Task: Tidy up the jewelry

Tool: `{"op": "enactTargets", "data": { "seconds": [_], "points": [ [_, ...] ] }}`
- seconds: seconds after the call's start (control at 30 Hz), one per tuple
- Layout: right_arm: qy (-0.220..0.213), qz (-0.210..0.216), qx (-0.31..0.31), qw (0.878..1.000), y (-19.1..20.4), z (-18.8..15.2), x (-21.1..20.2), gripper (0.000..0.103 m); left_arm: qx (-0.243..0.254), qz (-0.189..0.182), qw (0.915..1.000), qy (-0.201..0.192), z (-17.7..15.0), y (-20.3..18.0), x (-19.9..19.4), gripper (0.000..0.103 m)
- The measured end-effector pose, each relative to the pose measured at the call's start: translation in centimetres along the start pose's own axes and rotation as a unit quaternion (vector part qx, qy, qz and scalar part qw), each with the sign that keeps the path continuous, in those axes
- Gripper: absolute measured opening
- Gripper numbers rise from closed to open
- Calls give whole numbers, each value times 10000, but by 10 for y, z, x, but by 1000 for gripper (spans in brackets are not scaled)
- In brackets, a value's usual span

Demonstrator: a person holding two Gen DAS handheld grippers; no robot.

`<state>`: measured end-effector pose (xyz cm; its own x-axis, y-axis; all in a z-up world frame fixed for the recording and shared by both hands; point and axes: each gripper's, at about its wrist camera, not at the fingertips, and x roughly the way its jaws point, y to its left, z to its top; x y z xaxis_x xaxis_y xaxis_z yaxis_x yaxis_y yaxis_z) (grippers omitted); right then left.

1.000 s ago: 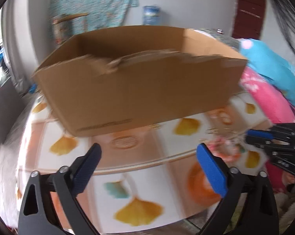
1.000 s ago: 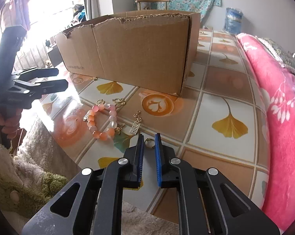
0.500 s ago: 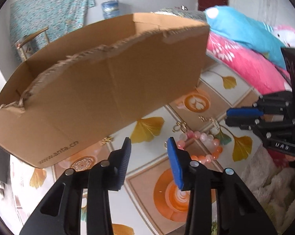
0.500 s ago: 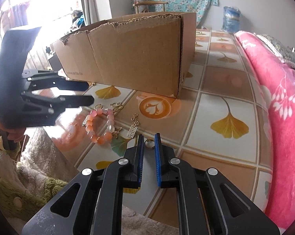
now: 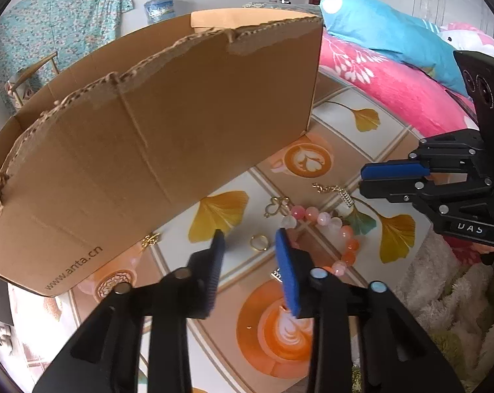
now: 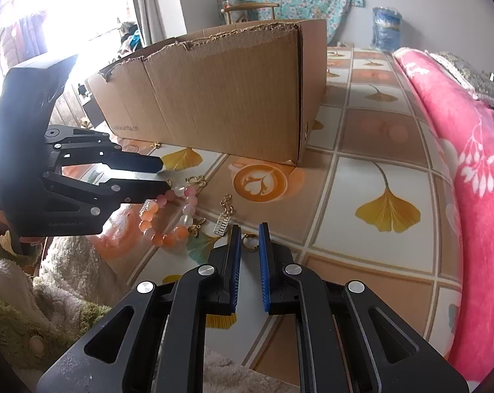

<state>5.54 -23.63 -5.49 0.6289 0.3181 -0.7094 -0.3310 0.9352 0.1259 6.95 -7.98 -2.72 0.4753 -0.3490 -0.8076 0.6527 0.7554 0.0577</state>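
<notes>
A big cardboard box [image 6: 220, 95] stands on the worktop [image 6: 388, 262], which has leaf and coffee pictures. A pink blanket [image 6: 469, 170] lies beside it. The pink bead bracelet [image 5: 329, 229] lies near the box. The left gripper [image 5: 248, 242] has its fingers partly apart, with a gold ring [image 5: 258, 242] between the tips. The right gripper [image 6: 248, 234] has narrow fingers, not quite closed, around another small ring [image 6: 249, 240].

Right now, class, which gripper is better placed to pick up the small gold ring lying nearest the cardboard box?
Left. The left gripper is open with the small gold ring between its fingertips; the right gripper sits beyond the bead bracelet.
</notes>
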Motion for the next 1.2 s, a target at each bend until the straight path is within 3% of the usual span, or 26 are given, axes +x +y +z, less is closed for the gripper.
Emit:
{"op": "enactTargets", "data": {
  "seconds": [0.07,0.33,0.8,0.97,1.2],
  "points": [
    [0,2,7,10000,0,0,0,9,51,-68,10000,7,0,-2,0,19],
    [4,29,-7,10000,-1,3,2,9,129,-82,9999,-4,2,-4,3,12],
    [16,47,31,10000,0,3,3,9,-30,127,9999,-12,-3,9,-1,11],
    [68,-22,-59,10000,3,4,2,26,-187,140,9997,-31,-6,14,-3,11],
    [129,-152,-218,9996,9,4,3,26,-192,131,9997,-53,-7,14,-3,11]
  ]
}}
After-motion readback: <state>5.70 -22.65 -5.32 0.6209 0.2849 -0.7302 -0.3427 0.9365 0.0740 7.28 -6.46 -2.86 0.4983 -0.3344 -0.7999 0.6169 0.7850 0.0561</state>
